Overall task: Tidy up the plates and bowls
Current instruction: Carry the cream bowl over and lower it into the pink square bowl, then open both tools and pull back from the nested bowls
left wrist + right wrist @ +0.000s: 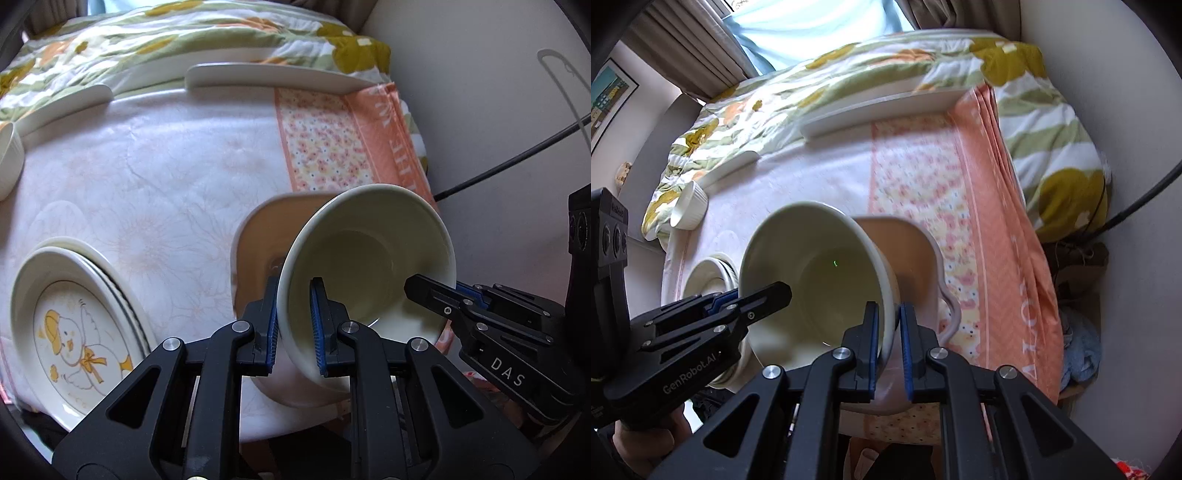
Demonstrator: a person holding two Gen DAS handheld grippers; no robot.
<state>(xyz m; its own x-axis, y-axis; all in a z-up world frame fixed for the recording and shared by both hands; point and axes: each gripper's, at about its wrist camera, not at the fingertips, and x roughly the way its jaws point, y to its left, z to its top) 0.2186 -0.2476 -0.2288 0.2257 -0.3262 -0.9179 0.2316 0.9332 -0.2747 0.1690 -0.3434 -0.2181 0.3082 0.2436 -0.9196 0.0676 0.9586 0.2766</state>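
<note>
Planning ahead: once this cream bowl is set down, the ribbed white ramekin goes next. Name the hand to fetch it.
Left, probably. The ramekin sits far left on the cloth, on the left tongs' side; the right tongs grip the bowl's opposite rim, farther away.

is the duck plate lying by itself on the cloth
No, the duck plate tops a stack, with other plate rims showing just behind its right edge.

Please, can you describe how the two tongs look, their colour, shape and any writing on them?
Both tongs, left and right, are black angular plastic with silver rivets and ribbed blue pads. White lettering reads "DAS" on the right one and "GenRobot.AI" on the left one.
</note>
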